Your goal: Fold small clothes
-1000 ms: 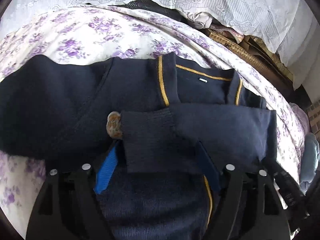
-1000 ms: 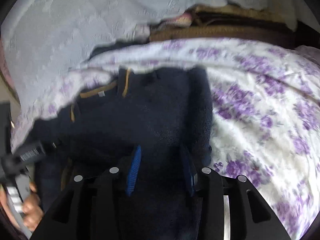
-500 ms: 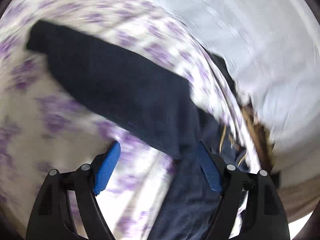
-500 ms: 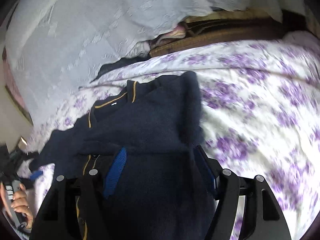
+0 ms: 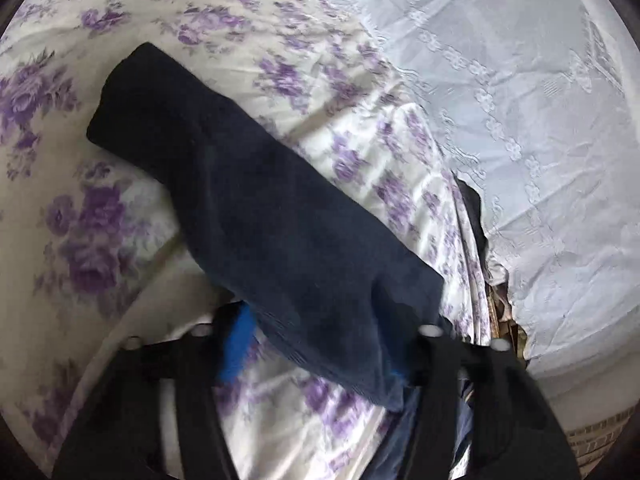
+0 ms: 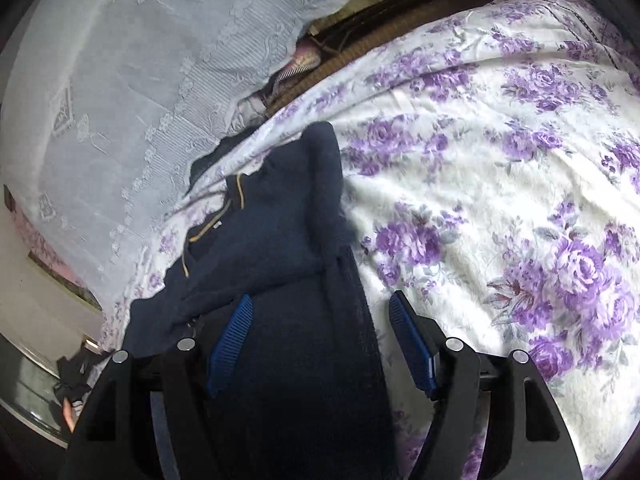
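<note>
A small navy cardigan with yellow trim lies on the floral bedsheet. One sleeve is folded across its front. In the left wrist view the other navy sleeve stretches out flat over the sheet, up and to the left. My left gripper is open, its blue pads either side of the sleeve's near end, which hides the right pad. My right gripper is open and empty, hovering over the cardigan's lower body.
A white lace cloth covers the far side past the bed; it also shows in the right wrist view. Brown bedding or a mat and a pink zipped item lie at the bed's far edge.
My left gripper has swung left from the cardigan's front to the outstretched sleeve and moved in close. My right gripper has opened wider and drawn back from the folded sleeve.
</note>
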{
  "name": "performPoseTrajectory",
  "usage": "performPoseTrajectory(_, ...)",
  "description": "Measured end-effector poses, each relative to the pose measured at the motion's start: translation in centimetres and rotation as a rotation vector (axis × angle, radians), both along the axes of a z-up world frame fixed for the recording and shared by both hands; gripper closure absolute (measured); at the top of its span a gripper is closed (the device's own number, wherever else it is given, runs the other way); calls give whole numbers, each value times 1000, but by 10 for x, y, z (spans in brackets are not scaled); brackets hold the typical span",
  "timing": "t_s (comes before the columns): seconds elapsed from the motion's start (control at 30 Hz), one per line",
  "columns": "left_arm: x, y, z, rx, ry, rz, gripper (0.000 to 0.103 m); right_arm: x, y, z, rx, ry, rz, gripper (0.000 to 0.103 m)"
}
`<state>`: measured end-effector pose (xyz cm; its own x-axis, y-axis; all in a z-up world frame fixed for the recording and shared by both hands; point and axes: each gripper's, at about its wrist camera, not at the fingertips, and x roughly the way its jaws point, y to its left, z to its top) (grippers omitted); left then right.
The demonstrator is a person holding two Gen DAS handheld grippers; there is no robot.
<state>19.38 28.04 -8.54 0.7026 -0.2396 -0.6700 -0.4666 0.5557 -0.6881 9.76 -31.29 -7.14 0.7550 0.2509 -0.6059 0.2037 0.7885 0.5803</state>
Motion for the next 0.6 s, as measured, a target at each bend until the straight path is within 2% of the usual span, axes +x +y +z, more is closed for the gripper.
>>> performPoseTrajectory(0.13,-2,11,-7,-47,-6,30,88,2,8,1,-35,0,24,20)
performPoseTrajectory(0.17,-3,12,-8,-58,-7,36,91,3,8,1,-37,0,27,20)
performPoseTrajectory(0.23,-5,14,-9,-75,-14,36,92,3,8,1,-32,-2,27,20)
performPoseTrajectory(0.3,-6,11,-4,-59,-23,26,93,3,9,1,-29,-3,27,20)
performPoseTrajectory(0.6,-7,-36,52,129,-131,-111,93,2,7,2,-30,-1,28,20)
